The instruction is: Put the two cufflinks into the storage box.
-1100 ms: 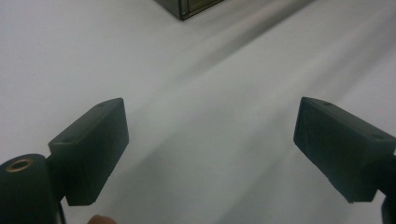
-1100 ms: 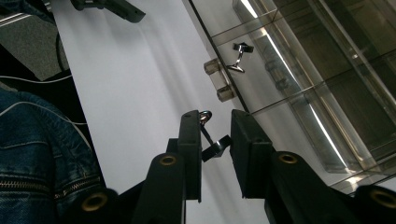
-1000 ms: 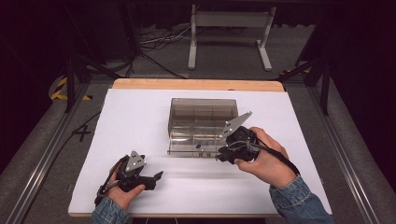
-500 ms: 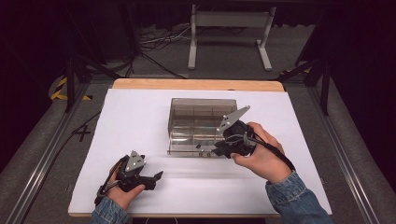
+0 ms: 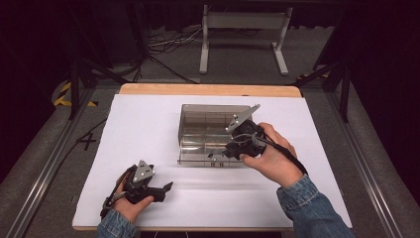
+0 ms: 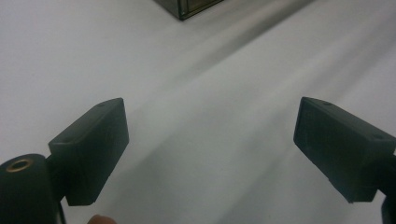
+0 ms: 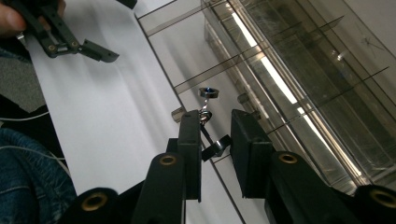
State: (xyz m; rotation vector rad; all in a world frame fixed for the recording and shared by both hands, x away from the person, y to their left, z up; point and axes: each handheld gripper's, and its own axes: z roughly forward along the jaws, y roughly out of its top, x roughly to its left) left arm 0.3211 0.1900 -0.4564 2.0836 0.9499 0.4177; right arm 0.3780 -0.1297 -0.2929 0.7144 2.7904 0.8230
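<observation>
The clear plastic compartment box [image 5: 208, 134] sits mid-surface, toward the far edge. The right gripper [image 7: 215, 140], jaws part-closed around a small metal latch [image 7: 205, 105] without visibly clamping it, should be squared before squeezing. The left gripper [image 5: 166, 187] is rested by the near left corner, jaws apart.

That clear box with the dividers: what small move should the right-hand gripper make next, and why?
Probably ease the right gripper a little further in and close its jaws. They stand partly apart around a small shiny latch-like fitting at the near edge of the clear divided box, apparently not pressing on it yet. The left gripper rests open on the white table.
</observation>
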